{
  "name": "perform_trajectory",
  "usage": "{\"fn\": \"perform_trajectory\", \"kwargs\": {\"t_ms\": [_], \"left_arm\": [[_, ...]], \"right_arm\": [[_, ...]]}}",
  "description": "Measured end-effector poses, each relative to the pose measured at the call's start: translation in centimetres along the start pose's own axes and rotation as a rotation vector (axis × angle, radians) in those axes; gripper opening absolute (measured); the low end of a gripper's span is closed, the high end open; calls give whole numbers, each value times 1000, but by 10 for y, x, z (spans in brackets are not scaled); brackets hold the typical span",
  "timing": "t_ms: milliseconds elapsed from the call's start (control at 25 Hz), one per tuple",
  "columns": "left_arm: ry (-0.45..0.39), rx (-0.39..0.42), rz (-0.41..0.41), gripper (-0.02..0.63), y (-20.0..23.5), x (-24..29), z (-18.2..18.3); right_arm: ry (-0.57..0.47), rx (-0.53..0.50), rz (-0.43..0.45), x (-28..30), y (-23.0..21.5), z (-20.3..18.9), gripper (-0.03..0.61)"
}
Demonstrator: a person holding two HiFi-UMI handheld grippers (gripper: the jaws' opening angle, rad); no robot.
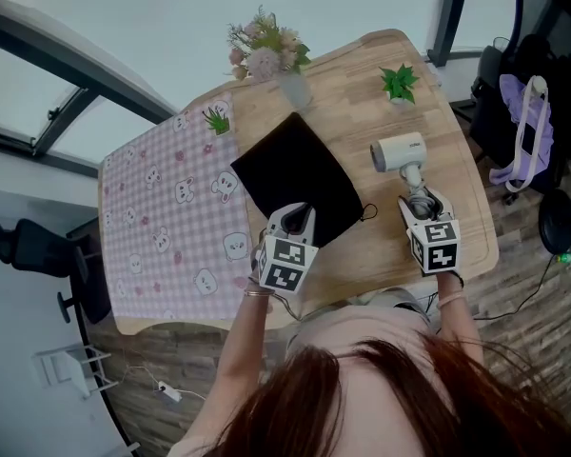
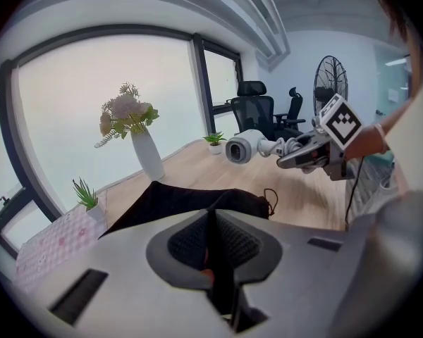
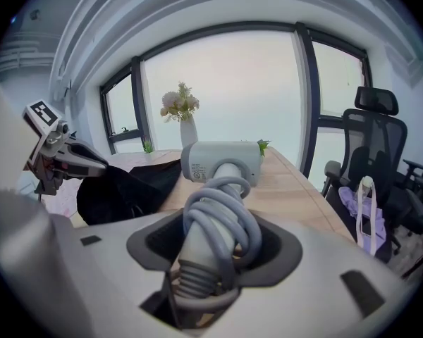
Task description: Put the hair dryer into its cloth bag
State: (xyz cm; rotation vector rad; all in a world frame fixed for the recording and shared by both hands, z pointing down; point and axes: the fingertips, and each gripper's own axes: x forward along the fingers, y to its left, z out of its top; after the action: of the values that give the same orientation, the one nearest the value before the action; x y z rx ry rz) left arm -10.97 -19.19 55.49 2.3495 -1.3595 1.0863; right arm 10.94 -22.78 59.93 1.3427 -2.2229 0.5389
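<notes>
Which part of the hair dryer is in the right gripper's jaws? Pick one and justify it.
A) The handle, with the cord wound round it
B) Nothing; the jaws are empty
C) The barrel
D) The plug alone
A. In the right gripper view, the right gripper is closed on the handle of the hair dryer. The grey cord is coiled round the handle, and the barrel sticks out beyond the jaws.

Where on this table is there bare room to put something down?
The pink cloth left of the black bag is mostly bare; so is the tabletop right of the hair dryer. The far edge is crowded with a vase and plants.
</notes>
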Motion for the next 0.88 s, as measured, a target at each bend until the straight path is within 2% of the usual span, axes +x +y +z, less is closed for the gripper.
{"fn": "perform_trajectory", "kwargs": {"t_ms": [200, 880], "left_arm": [[-31, -32, -24, 35, 2, -3, 3], [-44, -46, -100, 34, 1, -13, 9]], "right_arm": [[-6, -2, 5, -15, 14, 2, 230], [-3, 6, 4, -59, 55, -9, 230]]}}
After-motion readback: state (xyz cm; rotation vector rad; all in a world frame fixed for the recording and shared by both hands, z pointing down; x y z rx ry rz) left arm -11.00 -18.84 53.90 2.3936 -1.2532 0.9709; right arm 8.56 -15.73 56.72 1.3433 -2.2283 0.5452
